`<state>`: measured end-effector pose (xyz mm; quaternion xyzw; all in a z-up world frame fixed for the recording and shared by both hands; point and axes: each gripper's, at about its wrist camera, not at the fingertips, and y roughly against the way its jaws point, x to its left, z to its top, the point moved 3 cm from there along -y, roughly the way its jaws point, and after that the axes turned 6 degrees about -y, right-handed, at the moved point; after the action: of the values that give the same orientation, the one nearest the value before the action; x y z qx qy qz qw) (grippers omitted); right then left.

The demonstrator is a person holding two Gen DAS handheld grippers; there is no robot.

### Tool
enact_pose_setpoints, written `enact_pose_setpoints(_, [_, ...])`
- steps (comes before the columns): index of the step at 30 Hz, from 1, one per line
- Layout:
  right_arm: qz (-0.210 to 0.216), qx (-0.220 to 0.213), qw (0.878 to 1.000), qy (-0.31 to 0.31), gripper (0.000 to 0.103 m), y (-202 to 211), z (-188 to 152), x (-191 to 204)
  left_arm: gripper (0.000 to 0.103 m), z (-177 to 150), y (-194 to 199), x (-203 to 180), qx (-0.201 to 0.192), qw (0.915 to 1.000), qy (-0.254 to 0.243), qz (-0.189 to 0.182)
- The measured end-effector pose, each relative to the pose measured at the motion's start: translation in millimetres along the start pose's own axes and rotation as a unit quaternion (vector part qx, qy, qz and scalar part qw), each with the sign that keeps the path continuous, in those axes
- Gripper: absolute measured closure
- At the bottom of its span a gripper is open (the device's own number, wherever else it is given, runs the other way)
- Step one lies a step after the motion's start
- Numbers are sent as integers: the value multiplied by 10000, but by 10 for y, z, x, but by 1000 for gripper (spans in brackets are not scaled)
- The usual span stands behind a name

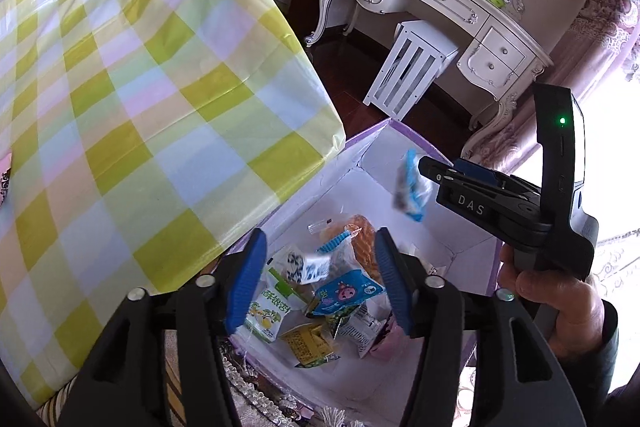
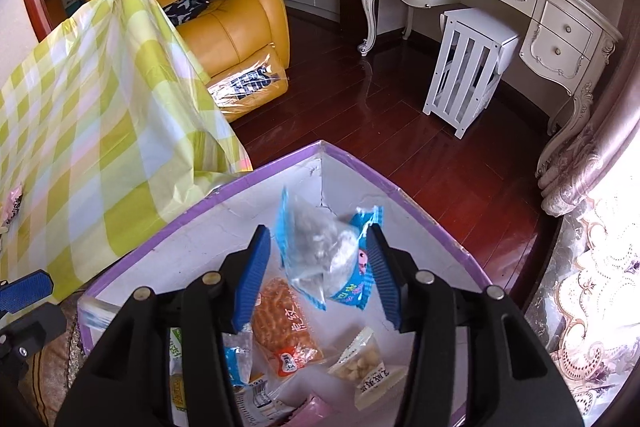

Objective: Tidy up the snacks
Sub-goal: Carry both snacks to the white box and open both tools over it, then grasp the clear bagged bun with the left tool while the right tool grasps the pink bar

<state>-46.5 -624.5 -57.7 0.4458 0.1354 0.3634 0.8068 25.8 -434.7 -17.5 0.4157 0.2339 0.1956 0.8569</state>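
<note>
Left wrist view: your left gripper (image 1: 320,277) hangs half-open and empty; a blurred blue-white packet (image 1: 310,265) drops toward the snacks in the purple-rimmed box (image 1: 404,187). Right wrist view: your right gripper (image 2: 318,275) gapes, blue packet (image 2: 320,251) loose between the fingers (image 2: 252,279), apparently falling. Drop step; next, fetch more from the bench (image 2: 80,115).

Box (image 2: 224,203) open above — checked tablecloth (image 2: 80,115) overhangs one rim, snacks (image 2: 280,319) cover floor.

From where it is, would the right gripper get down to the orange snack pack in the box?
Probably yes: the right gripper hangs open over the open box, though a blue packet sits between it and the orange pack.
</note>
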Motion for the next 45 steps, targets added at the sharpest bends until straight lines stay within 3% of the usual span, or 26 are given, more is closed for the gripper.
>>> enact_pose_setpoints(2, [-7,-22,10000,-22,39,2,2,-1,36,3,23,8,-51,10000,32,-26])
enact_pose_setpoints(4, [-19,-31,10000,-13,38,7,3,16,30,7,50,33,-109,9999,86,-26])
enact_pose_setpoints(9, [41,-76,9999,61,28,68,12,138,28,30,170,150,-316,9992,184,135])
enact_pose_setpoints(13, [140,-129,9998,76,26,148,50,277,25,56,336,335,-566,9970,271,459])
enact_pose_setpoints(18, [333,-188,9990,243,26,237,113,592,24,98,594,751,-866,9905,597,885])
enact_pose_setpoints(23, [637,-224,9962,544,25,330,158,1060,21,103,908,1354,-1164,9782,1217,1213])
enact_pose_setpoints(27, [910,-277,9926,760,25,425,199,1456,21,45,1219,1930,-1398,9610,1817,1548])
enact_pose_setpoints(33, [1256,-372,9856,1072,25,576,229,2041,20,-271,1778,2911,-1812,9127,3000,2098])
enact_pose_setpoints(37, [1416,-395,9816,1220,25,632,225,2406,19,-557,2004,3388,-1907,8871,3527,2285])
enact_pose_setpoints(45, [1683,-407,9739,1468,25,709,100,3114,19,-1074,2111,3923,-1921,8564,4283,2150])
